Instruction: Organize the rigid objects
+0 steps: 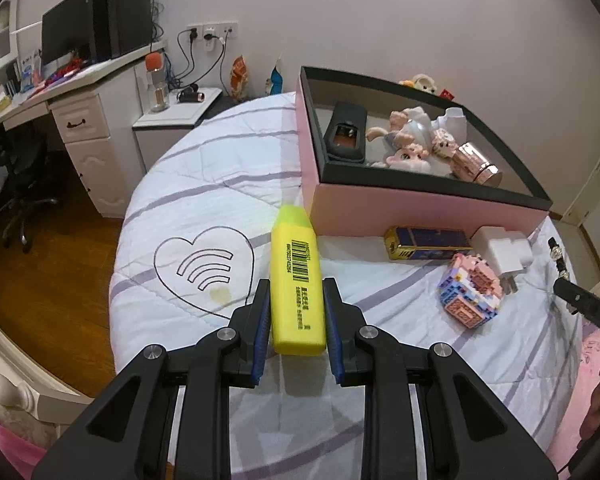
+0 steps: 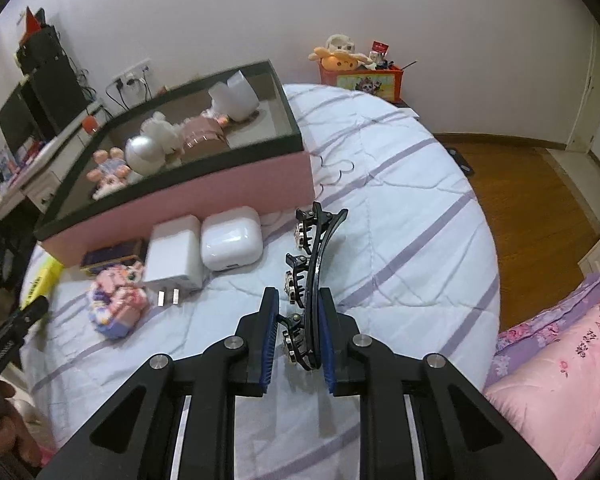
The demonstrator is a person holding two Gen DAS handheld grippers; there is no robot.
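My left gripper [image 1: 296, 292] is shut on a yellow highlighter [image 1: 298, 276], held above the bed short of the pink box [image 1: 380, 208]. My right gripper [image 2: 298, 300] is shut on a black hair clip [image 2: 314, 264] with jewelled studs, above the quilt right of the box [image 2: 188, 192]. The box holds small dolls [image 1: 408, 148], a dark case [image 1: 346, 132] and a rose-gold cylinder [image 1: 476, 162]. In front of it lie a blue-gold lighter [image 1: 428, 242], a white charger [image 2: 174, 256], a white earbud case [image 2: 232, 244] and a pink brick model [image 2: 118, 300].
The round bed [image 1: 204, 184] has a striped pale quilt. A desk [image 1: 76, 92] with monitor and a nightstand [image 1: 176, 120] stand to the left. A red toy box [image 2: 362, 78] stands behind the bed. Pink pillows [image 2: 556, 372] lie at the right. Wooden floor surrounds the bed.
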